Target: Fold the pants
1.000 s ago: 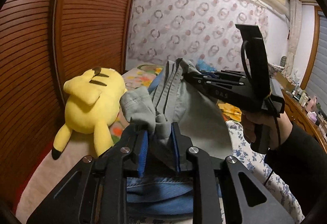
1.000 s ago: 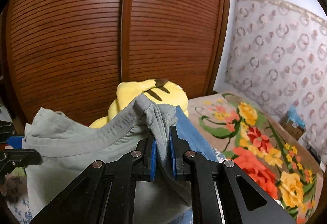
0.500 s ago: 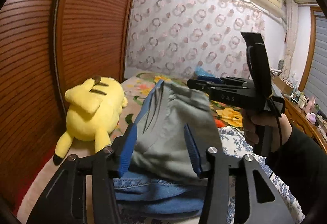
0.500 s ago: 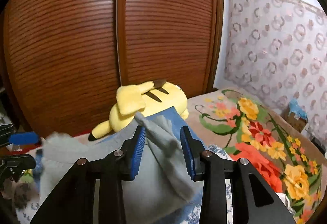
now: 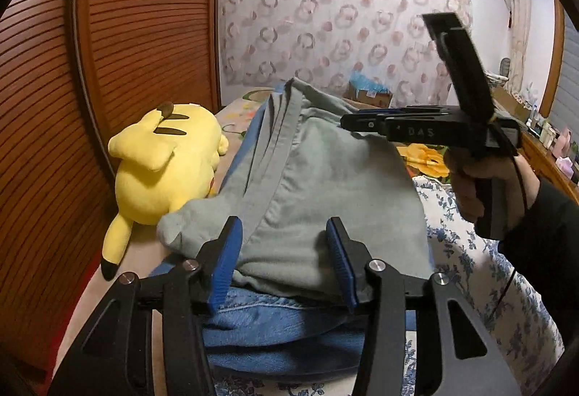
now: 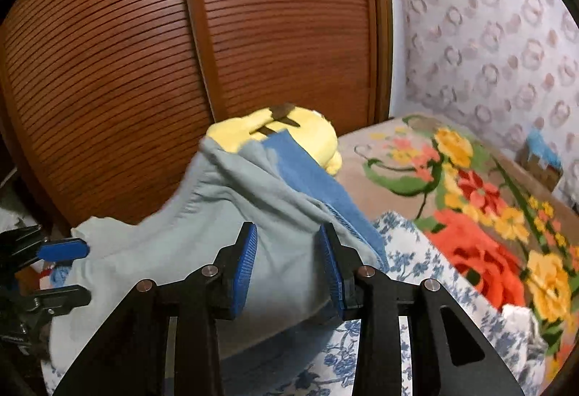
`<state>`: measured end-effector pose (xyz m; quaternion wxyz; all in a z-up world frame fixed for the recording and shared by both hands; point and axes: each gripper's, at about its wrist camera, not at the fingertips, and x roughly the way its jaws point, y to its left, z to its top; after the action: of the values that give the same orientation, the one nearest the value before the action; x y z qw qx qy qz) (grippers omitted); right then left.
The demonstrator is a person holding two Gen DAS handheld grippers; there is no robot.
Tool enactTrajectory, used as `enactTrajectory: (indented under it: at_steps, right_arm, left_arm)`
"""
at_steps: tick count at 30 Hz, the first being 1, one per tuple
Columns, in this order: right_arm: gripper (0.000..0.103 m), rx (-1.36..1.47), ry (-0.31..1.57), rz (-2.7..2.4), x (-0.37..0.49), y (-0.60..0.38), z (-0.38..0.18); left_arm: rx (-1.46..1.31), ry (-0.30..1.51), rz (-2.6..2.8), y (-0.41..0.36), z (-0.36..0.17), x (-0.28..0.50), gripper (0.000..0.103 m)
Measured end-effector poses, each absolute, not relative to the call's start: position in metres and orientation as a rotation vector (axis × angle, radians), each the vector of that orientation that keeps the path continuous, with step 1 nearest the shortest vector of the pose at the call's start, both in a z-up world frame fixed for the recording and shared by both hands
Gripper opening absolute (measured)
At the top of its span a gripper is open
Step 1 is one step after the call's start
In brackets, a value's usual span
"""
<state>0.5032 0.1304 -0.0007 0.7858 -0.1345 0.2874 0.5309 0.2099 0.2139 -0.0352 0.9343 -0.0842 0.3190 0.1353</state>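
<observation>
Both your grippers, left (image 5: 284, 260) and right (image 6: 287, 269), are now standing spread after releasing the grey pants (image 5: 325, 186), which are lying on the blue pile (image 5: 275, 327) at 12 o'clock, and the loose corner by the yellow plush (image 5: 166, 157) is risking to slide off.

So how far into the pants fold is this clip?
Done: the grey pants lie doubled over on the blue garment, beside the yellow plush. In hand: nothing; the left gripper and right gripper are both open, fingers straddling the cloth. Left: the waistband corner looks bunched, so smoothing or another fold probably remains.
</observation>
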Motion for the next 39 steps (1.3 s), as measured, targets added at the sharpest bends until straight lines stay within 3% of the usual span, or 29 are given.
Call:
enactTrajectory:
  at_steps: [18, 19, 20, 21, 23, 24, 28, 29, 31, 34, 39]
  right_arm:
    - [0.038, -0.293, 0.544, 1.144, 0.433, 0.112, 0.013]
    - [0.039, -0.292, 0.541, 1.144, 0.431, 0.111, 0.013]
    - [0.04, -0.291, 0.536, 1.143, 0.428, 0.109, 0.013]
    - [0.041, -0.29, 0.536, 1.144, 0.428, 0.107, 0.013]
    - [0.043, -0.285, 0.536, 1.143, 0.429, 0.105, 0.011]
    - [0.044, -0.284, 0.538, 1.143, 0.429, 0.104, 0.012]
    - [0.052, -0.277, 0.55, 1.141, 0.43, 0.103, 0.012]
    - [0.053, -0.276, 0.552, 1.139, 0.431, 0.105, 0.012]
    - [0.068, -0.277, 0.553, 1.13, 0.431, 0.106, 0.012]
    - [0.081, -0.267, 0.548, 1.12, 0.43, 0.105, 0.011]
    - [0.092, -0.282, 0.55, 1.083, 0.426, 0.104, 0.009]
  left_arm:
    - [-0.185, 0.654, 0.298, 0.215, -0.032, 0.196, 0.05]
    - [-0.187, 0.658, 0.3, 0.216, -0.031, 0.194, 0.054]
    - [-0.187, 0.658, 0.301, 0.217, -0.031, 0.193, 0.069]
    - [-0.184, 0.653, 0.306, 0.217, -0.03, 0.191, 0.077]
    - [-0.171, 0.645, 0.31, 0.216, -0.029, 0.188, 0.082]
    - [-0.167, 0.652, 0.307, 0.215, -0.029, 0.188, 0.082]
    - [-0.161, 0.658, 0.332, 0.216, -0.028, 0.187, 0.103]
    - [-0.161, 0.651, 0.335, 0.216, -0.028, 0.186, 0.103]
    - [-0.163, 0.643, 0.34, 0.216, -0.027, 0.184, 0.103]
    - [-0.17, 0.636, 0.341, 0.216, -0.026, 0.183, 0.103]
    - [-0.19, 0.631, 0.338, 0.216, -0.024, 0.179, 0.103]
